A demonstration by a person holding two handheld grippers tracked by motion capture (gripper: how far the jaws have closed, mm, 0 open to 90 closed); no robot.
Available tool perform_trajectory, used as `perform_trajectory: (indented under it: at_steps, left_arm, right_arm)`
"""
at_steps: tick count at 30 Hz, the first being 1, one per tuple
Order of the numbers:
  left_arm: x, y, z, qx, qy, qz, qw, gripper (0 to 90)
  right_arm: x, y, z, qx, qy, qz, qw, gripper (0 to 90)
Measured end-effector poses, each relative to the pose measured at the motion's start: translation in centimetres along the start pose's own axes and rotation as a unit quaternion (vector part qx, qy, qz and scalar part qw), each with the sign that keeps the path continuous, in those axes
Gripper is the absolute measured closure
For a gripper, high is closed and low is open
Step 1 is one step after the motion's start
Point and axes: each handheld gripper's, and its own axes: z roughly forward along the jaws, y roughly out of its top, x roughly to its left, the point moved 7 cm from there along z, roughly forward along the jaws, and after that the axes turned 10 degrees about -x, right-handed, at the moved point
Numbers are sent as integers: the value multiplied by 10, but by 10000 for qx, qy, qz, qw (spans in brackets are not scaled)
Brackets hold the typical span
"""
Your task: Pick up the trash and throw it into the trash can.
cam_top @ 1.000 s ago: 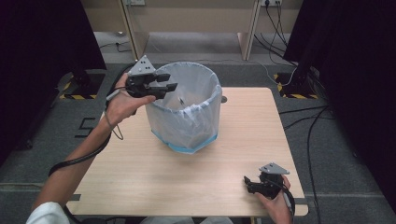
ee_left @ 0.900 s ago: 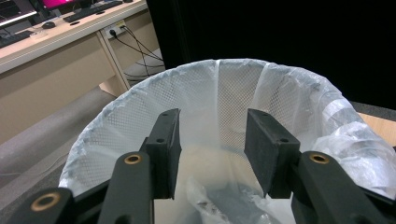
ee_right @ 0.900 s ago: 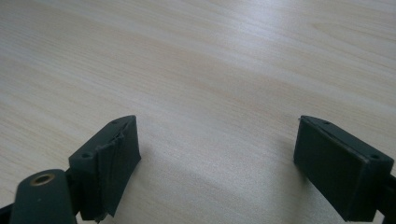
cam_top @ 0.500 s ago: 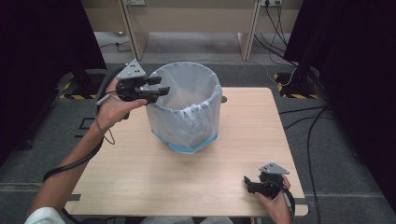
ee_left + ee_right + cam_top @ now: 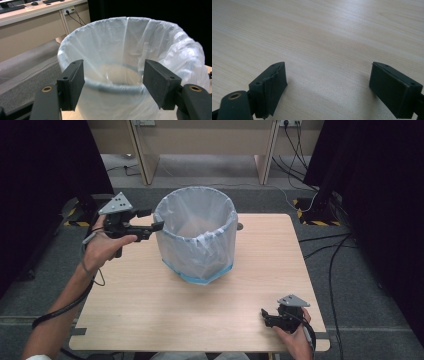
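Observation:
A round bin lined with a translucent white plastic bag (image 5: 197, 232) stands on the far middle of the wooden table (image 5: 150, 305). My left gripper (image 5: 151, 220) hovers just left of the bin's rim, open, jaws pointing at it with nothing between them. In the left gripper view the bin (image 5: 130, 65) looms close behind the spread pads (image 5: 72, 85). My right gripper (image 5: 265, 316) rests low at the table's near right corner, open and empty, and in the right gripper view its jaws frame bare wood (image 5: 324, 45).
Wooden furniture legs (image 5: 142, 155) and a grey floor lie beyond the table. Cables (image 5: 325, 245) run across the floor to the right. A desk with a socket (image 5: 67, 10) stands behind the bin in the left gripper view.
My left gripper has drawn back leftward, off the bin's rim to just outside it. The right gripper has stayed where it was.

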Motion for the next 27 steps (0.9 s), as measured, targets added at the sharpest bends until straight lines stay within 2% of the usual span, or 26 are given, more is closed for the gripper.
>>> perform_trajectory:
  at_steps: [6,12,14,22,27]
  left_arm:
    - [18,-13,-10,-16,170,-172,9997,328]
    - [35,-35,-18,2,369,-355,9987,321]
    - [38,-43,-19,-1,392,-450,9982,319]
    - [52,-82,-22,239,616,-564,9962,318]
    - [56,-99,-23,271,630,-708,9951,314]
  right_arm:
    - [0,0,0,1,1,1,10000,145]
    - [0,0,0,2,1,2,10000,145]
    - [0,0,0,7,3,0,10000,145]
    - [0,0,0,2,1,1,10000,145]
    - [0,0,0,0,-4,-1,10000,145]
